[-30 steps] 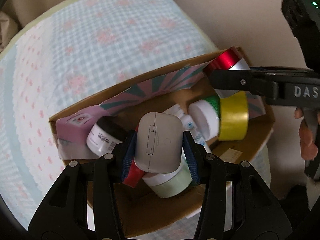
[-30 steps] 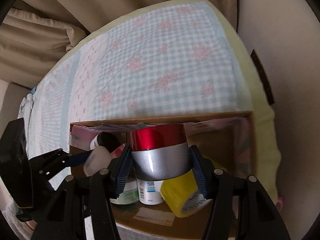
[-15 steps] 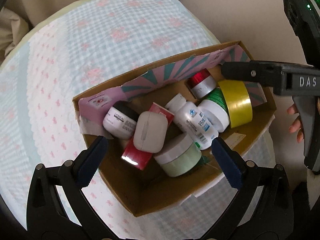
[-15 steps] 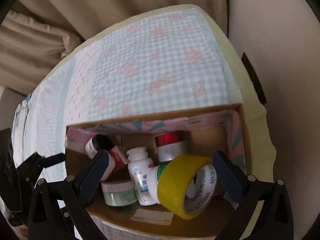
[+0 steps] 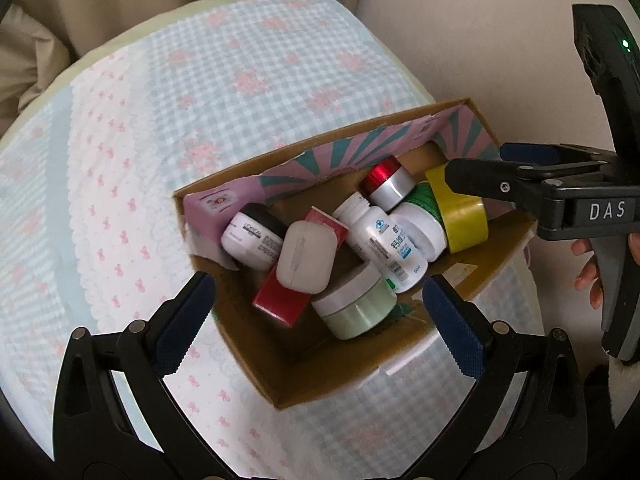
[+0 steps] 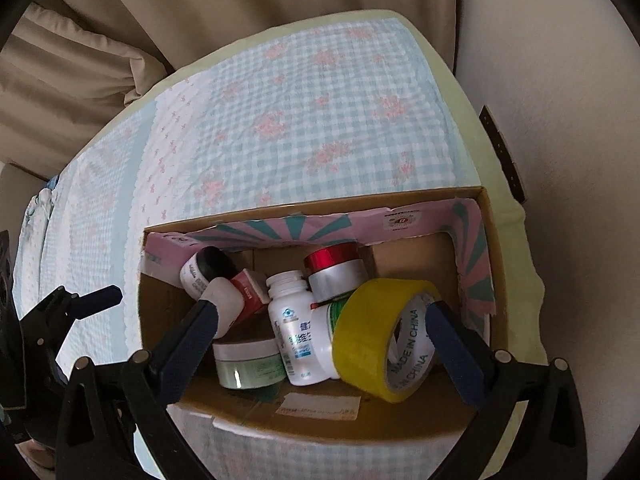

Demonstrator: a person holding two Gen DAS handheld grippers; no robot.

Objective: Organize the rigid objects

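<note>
I had just released both items: left tool [image 5: 316, 316] and right tool [image 6: 322, 340] gaped empty; white case [image 5: 306, 256] at 9 o'clock of red-capped jar [image 5: 387, 184], both boxed in the cardboard box [image 5: 320, 384].

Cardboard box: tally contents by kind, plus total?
In the cardboard box:
Jars: 3 (black-lidded jar, green jar, red-lidded jar)
Bottles: 2 (white bottle, green-capped bottle)
Tape roll: 1
Red box: 1
White case: 1
Total: 8

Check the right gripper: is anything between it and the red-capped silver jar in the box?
Yes. The yellow tape roll and the white bottle lie in front of the red-capped silver jar; the open right gripper hangs above them.
</note>
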